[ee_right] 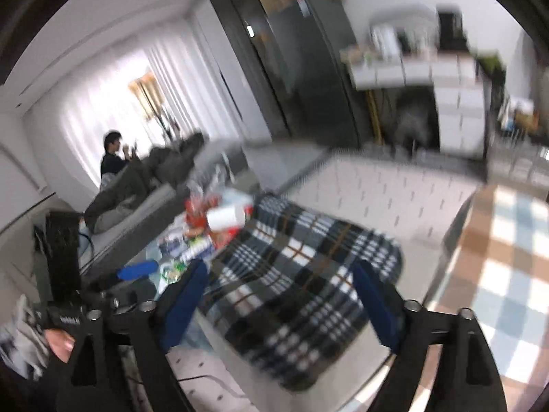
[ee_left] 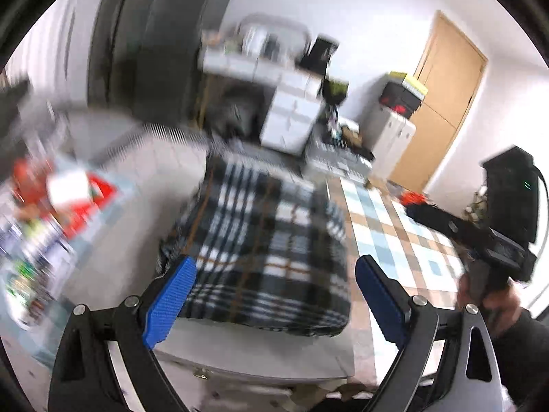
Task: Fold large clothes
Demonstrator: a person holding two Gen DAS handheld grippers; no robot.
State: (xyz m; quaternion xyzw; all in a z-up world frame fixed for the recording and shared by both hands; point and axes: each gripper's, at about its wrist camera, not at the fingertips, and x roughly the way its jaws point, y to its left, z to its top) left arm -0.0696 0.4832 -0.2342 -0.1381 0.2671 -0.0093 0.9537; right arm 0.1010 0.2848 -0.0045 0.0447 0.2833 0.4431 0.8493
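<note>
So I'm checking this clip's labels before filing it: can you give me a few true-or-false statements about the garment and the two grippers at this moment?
1. The plaid garment lies folded into a compact block on the white surface. True.
2. The left gripper is clamped on the cloth. False: its jaws stand open, gripping nothing.
3. The right gripper is open too. True.
4. The garment is plain red. False: it is dark plaid with white and tan lines.
5. A checkered floor shows beside the surface. True.

left gripper (ee_left: 274, 295) — jaws apart | right gripper (ee_right: 281, 298) — jaws apart
</note>
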